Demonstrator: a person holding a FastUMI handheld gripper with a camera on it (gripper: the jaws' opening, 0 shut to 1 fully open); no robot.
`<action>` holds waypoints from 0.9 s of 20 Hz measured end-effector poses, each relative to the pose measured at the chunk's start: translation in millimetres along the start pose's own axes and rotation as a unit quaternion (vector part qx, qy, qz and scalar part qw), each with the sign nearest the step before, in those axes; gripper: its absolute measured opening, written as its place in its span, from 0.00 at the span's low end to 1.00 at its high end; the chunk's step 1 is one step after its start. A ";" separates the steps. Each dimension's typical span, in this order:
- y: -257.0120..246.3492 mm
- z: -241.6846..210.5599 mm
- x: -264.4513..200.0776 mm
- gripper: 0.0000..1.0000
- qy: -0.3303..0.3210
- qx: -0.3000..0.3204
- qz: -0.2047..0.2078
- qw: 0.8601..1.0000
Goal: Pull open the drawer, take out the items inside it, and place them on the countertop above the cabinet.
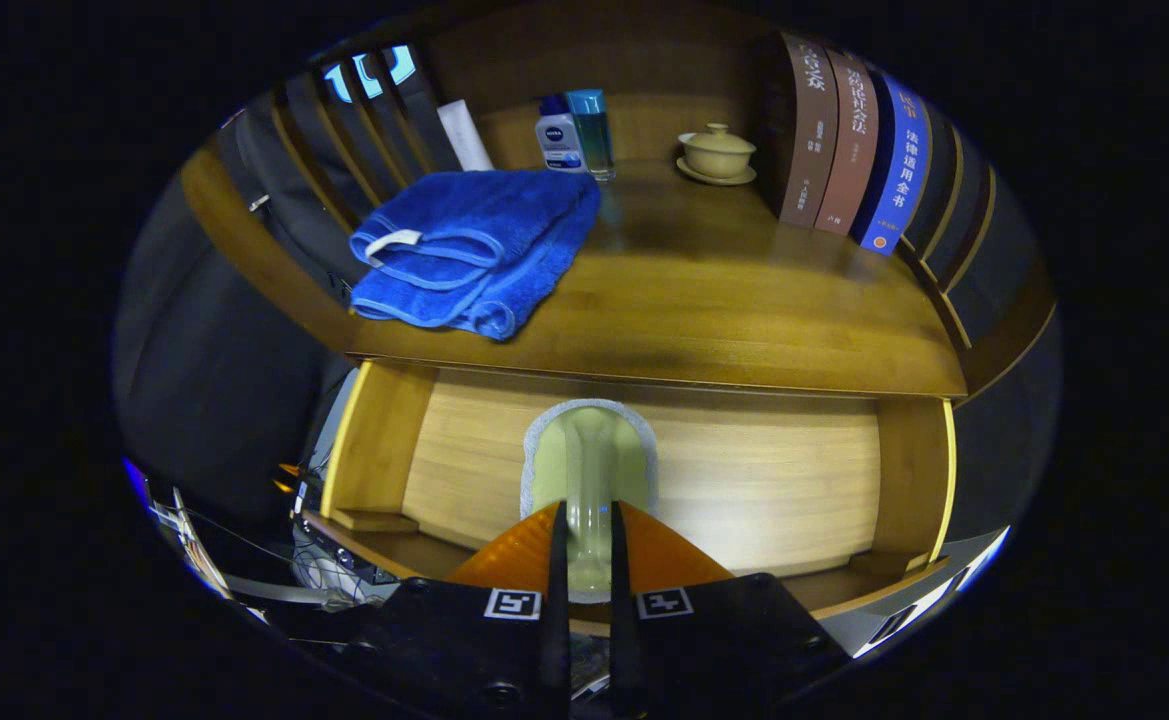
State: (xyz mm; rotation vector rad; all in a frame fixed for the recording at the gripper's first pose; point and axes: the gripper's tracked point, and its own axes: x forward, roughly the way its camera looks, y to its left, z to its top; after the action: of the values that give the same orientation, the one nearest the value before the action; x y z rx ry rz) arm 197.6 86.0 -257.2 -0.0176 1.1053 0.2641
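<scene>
The wooden drawer [376, 440] stands pulled open under the countertop [744, 300], and its pale floor shows bare on both sides of my fingers. My gripper [585, 512] hangs over the drawer, shut on the narrow stem of a pale green item [589, 450]. That item has a rounded head with a grey rim, which sticks out just ahead of the fingertips. A folded blue towel [474, 250] lies on the left part of the countertop, overhanging its front edge a little.
At the back of the countertop stand two bottles [574, 132], a white roll [464, 135] and a lidded cup on a saucer [716, 152]. Several books [854, 140] lean at the right. Cables [329, 575] lie on the floor left of the drawer.
</scene>
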 end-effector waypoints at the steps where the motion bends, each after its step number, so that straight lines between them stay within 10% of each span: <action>1: 1.2 4.8 -7.9 0.20 -0.004 -0.002 0.003 1.000; 18: -63.8 151.7 56.8 0.20 -0.042 0.014 -0.093 0.995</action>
State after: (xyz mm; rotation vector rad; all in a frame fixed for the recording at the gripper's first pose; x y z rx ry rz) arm 369.0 57.7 -246.4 -0.0832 1.0156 0.0805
